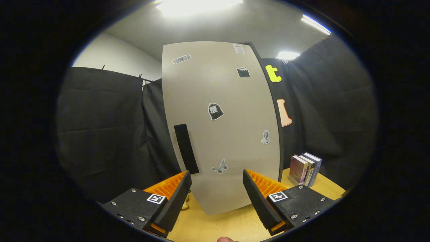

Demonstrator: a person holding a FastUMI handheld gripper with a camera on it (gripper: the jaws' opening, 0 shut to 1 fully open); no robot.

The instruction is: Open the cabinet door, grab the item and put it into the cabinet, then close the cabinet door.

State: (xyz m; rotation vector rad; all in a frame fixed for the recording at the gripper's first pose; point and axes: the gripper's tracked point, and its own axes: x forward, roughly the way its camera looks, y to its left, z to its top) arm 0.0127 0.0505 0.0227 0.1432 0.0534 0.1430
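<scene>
Staged recording booth, not a lived-in room. Black cloth (100, 127) hangs as walls on both sides, pinned along a rail at the top left, with a plain white wall (114, 55) and ceiling above it. Bright strip lights (315, 24) overhead, office or lab type. A pale wooden tabletop (231, 225) carries a lone grey cabinet (218, 134), door closed, dotted with small stickers and fitted with a dark vertical handle (186, 148). A short row of books (305, 169) stands upright just beside the cabinet. The tool (217, 198) carries printed square tracking markers, fingers apart: data-collection gear.
</scene>
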